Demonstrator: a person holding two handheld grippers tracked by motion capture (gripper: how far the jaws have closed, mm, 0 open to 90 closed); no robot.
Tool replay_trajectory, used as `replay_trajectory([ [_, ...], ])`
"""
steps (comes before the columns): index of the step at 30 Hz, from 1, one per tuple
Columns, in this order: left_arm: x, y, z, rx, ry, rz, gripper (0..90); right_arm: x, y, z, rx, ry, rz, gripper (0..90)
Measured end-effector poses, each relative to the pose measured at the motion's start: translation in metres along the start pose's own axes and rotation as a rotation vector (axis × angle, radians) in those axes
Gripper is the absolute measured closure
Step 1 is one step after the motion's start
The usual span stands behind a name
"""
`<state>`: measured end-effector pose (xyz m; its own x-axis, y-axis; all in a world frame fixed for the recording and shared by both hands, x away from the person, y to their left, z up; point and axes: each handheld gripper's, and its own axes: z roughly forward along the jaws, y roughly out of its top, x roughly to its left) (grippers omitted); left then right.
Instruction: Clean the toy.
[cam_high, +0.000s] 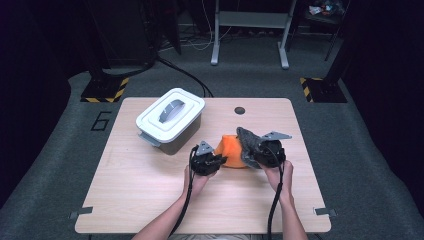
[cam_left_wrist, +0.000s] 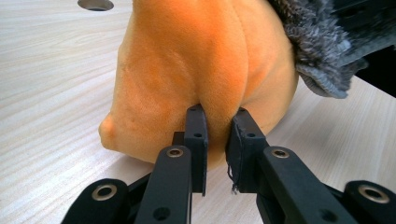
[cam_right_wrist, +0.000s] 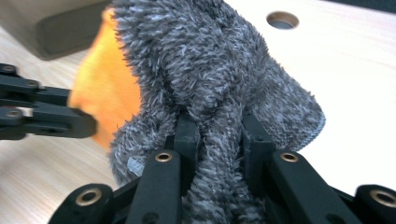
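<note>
Orange plush at the table's middle, right of the white lidded box, pinched at its near left by the left gripper (a fold between the jaws), its grey fuzzy cover clamped in the right gripper.

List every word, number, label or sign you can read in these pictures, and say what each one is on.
"6": a large dark figure on the grey floor left of the wooden table, in the high view.
Yellow-and-black hazard stripes, no words: on the two black stand bases on the floor behind the table.
No readable print on the white lidded box, the orange plush or the grey fuzzy cloth.
</note>
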<state>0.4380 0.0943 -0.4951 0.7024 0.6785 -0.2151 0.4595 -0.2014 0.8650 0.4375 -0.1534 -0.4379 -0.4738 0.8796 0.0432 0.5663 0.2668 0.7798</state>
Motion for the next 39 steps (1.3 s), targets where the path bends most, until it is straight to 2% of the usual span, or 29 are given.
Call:
replay_trajectory([
  [2, 0.0, 0.0, 0.0, 0.0, -0.005, -0.009, 79.3, -0.005, -0.002, 0.002, 0.005, -0.003, 0.015, 72.4],
  [11, 0.001, -0.001, 0.001, 0.007, -0.007, -0.003, 79.2, -0.025, -0.013, 0.015, 0.049, -0.023, 0.082, 72.4],
  [13, 0.002, -0.001, 0.001, 0.007, -0.006, -0.003, 79.3, -0.03, -0.015, 0.018, 0.065, -0.04, 0.081, 72.4],
  [17, 0.002, -0.002, 0.001, 0.01, -0.009, -0.008, 79.3, -0.036, -0.02, 0.029, 0.106, -0.06, 0.114, 72.4],
  [21, 0.0, -0.002, 0.001, 0.003, -0.003, -0.007, 79.3, -0.042, -0.028, 0.038, 0.137, -0.059, 0.131, 72.5],
  [24, 0.001, -0.001, 0.0, 0.001, 0.007, 0.005, 79.3, -0.043, -0.027, 0.03, 0.116, -0.06, 0.135, 72.8],
  [26, 0.0, -0.001, 0.0, 0.002, 0.004, -0.016, 79.3, -0.042, -0.025, 0.02, 0.09, -0.064, 0.121, 72.8],
  [29, 0.0, -0.001, 0.0, -0.007, 0.008, -0.017, 79.3, -0.034, -0.014, -0.004, 0.021, -0.046, 0.097, 72.8],
  [30, 0.001, -0.001, 0.0, -0.004, 0.012, -0.004, 79.3, -0.03, -0.01, -0.011, 0.003, -0.035, 0.09, 72.8],
  [32, 0.0, 0.0, 0.0, -0.004, 0.012, -0.002, 79.2, -0.02, -0.001, -0.022, -0.033, -0.005, 0.052, 72.8],
  [35, -0.001, 0.001, 0.0, -0.001, 0.013, -0.014, 79.2, -0.002, 0.01, -0.029, -0.055, 0.033, 0.007, 72.8],
  [36, 0.0, 0.001, 0.0, 0.006, 0.012, -0.005, 79.2, 0.008, 0.015, -0.029, -0.058, 0.053, -0.011, 72.7],
  [39, 0.0, 0.001, 0.0, 0.008, 0.009, -0.001, 79.2, 0.028, 0.024, -0.021, -0.045, 0.072, -0.067, 72.7],
])
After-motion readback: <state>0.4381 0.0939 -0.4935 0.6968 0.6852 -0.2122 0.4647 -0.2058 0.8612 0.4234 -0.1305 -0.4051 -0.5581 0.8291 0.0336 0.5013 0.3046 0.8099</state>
